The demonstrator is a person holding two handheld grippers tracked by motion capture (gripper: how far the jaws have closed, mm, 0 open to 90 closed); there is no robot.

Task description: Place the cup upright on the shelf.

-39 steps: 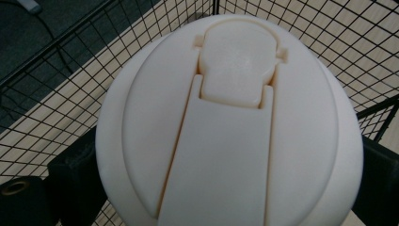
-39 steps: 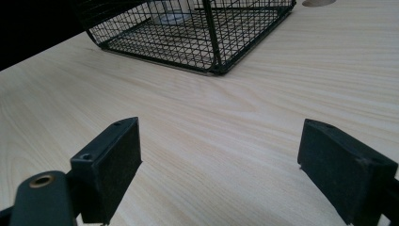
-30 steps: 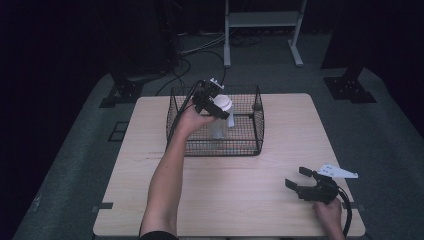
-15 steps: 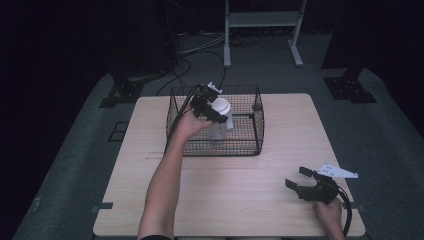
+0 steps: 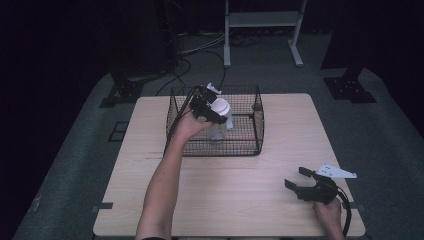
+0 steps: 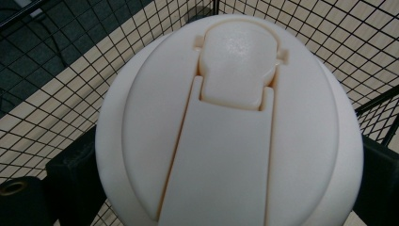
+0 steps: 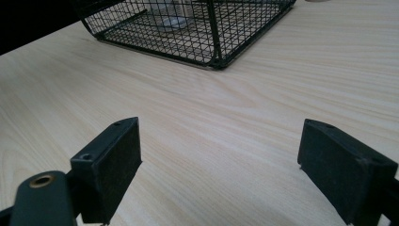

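White unlabelled bottle lid (image 6: 230,127) between left claw (image 5: 216,106) jaws, over wire basket (image 5: 252,131).

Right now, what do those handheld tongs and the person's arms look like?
Both tongs are black. The right tongs end in two flat, blocky black pads, carry a grey three-cornered plate on top and trail a black cable. The left tongs have a small white part on top and a black cable. Both forearms are bare, with no sleeves visible.

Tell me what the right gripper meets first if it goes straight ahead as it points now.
Probably the near corner of the wire basket; the open right gripper has bare table before it, though depth is uncertain.
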